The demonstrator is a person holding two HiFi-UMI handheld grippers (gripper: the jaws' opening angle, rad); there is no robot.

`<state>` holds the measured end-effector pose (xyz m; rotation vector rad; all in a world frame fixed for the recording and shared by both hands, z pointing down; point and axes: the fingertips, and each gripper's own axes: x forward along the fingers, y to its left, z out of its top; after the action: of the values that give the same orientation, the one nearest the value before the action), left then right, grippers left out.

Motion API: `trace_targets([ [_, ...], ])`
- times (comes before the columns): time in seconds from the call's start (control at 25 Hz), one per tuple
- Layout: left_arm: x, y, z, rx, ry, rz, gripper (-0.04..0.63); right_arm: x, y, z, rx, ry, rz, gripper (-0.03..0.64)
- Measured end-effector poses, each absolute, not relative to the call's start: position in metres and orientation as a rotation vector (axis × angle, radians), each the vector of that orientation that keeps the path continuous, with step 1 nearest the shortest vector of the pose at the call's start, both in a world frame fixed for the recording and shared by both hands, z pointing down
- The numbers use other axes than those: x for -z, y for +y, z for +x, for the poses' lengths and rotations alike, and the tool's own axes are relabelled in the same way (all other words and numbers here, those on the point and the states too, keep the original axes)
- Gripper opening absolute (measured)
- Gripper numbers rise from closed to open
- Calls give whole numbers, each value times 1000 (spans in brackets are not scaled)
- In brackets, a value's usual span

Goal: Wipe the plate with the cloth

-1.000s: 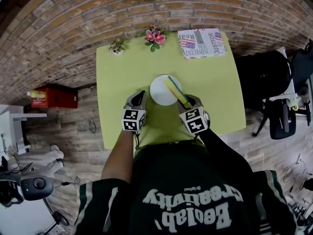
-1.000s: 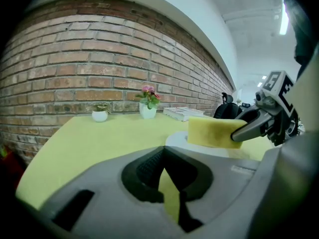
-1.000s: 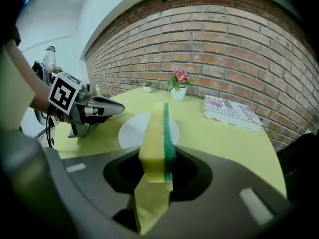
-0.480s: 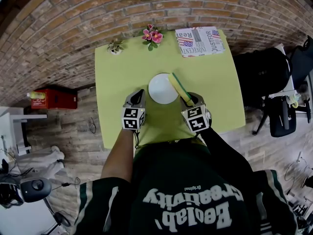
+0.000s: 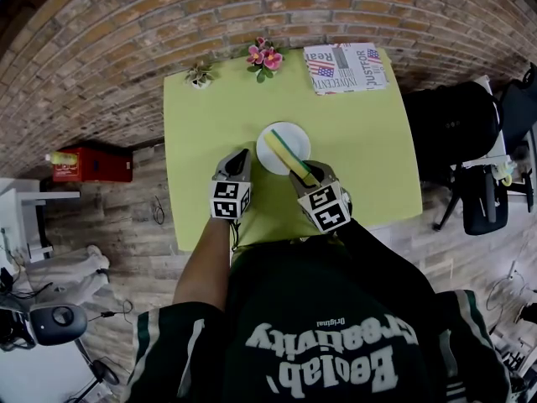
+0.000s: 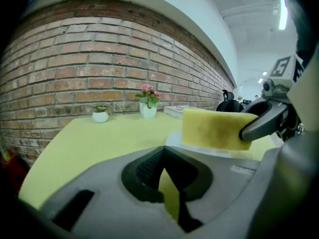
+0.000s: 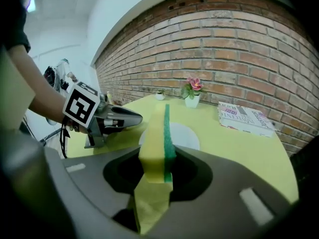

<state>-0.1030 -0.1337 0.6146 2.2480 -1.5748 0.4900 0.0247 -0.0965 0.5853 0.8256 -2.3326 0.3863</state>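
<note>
Lime-green table (image 5: pixel 201 141) stands against a brick wall and carries two potted plants along its far edge: a small succulent in a white pot (image 5: pixel 200 77) near the far-left corner and a pink-flowered plant (image 5: pixel 264 58) near the middle. One folded newspaper (image 5: pixel 345 69) lies at the far-right corner. Toward the near edge, the left gripper (image 5: pixel 243 156) hovers just left of the single white plate (image 5: pixel 294 137), its jaws drawn together with nothing between them. One yellow sponge with a green scouring face (image 5: pixel 287 151) reaches across the plate's right half, standing on its long edge; whether it touches the plate cannot be told. The right gripper (image 5: pixel 304 173), at the plate's near-right rim, has its jaws clamped on the sponge's near end.
</note>
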Motion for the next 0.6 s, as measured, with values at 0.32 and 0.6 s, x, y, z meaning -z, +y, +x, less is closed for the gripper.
trace_targets([
  [0.32, -612, -133, -103, -486, -1569, 2253, 2, -598, -63, -1, -355, -2316, 652, 137],
  [0.6, -613, -133, -102, -480, -1566, 2258, 2, -601, -67, 4, -355, -2299, 669, 137],
])
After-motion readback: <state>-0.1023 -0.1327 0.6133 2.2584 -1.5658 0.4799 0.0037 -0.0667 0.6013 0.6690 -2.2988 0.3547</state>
